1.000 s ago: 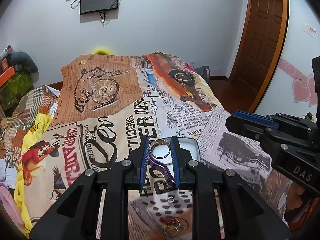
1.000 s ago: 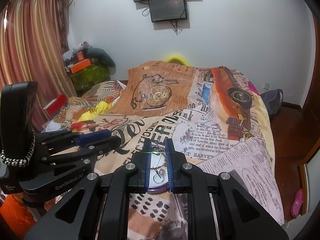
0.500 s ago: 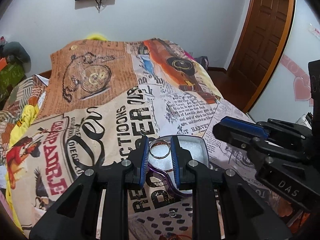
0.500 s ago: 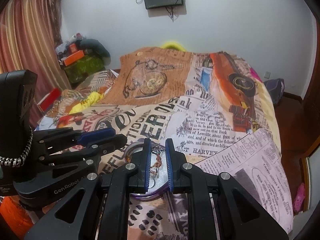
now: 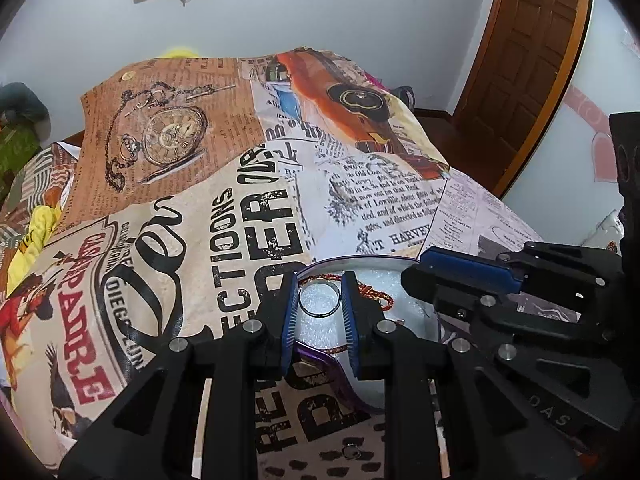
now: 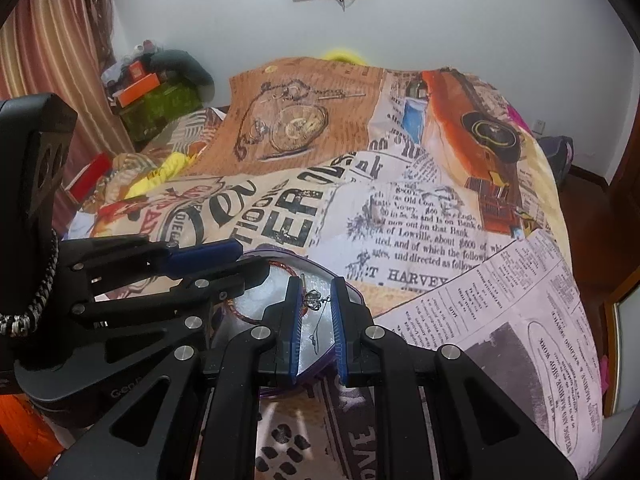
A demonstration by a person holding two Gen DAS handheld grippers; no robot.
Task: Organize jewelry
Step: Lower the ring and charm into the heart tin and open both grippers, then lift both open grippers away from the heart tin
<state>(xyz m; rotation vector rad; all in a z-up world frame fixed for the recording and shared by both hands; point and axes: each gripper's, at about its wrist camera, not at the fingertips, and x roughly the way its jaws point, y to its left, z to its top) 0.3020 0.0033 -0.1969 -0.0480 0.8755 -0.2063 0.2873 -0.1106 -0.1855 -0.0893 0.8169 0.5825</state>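
Observation:
My left gripper (image 5: 320, 292) is shut on a thin silver ring (image 5: 318, 315), which stands upright between the blue pads. It hangs just above a purple-rimmed tray (image 5: 324, 360) with a white lining. A red and gold braided bracelet (image 5: 376, 294) lies inside the tray. My right gripper (image 6: 316, 292) is shut on a small silver crown-shaped charm (image 6: 313, 300) with a fine wire hanging from it, above the same tray (image 6: 354, 294). Each gripper shows in the other's view: the right gripper (image 5: 414, 268) at the tray's right side, the left gripper (image 6: 252, 258) at its left.
The tray lies on a bed with a newspaper-print bedspread (image 5: 240, 220). A small loose ring (image 5: 352, 453) rests on the spread in front of the tray. A wooden door (image 5: 520, 60) stands at the right; a curtain (image 6: 48, 40) and stacked boxes (image 6: 148, 92) are at the left.
Both grippers have come down and forward toward the tray, which now looks larger and closer. Each still holds its piece; neither grip has changed.

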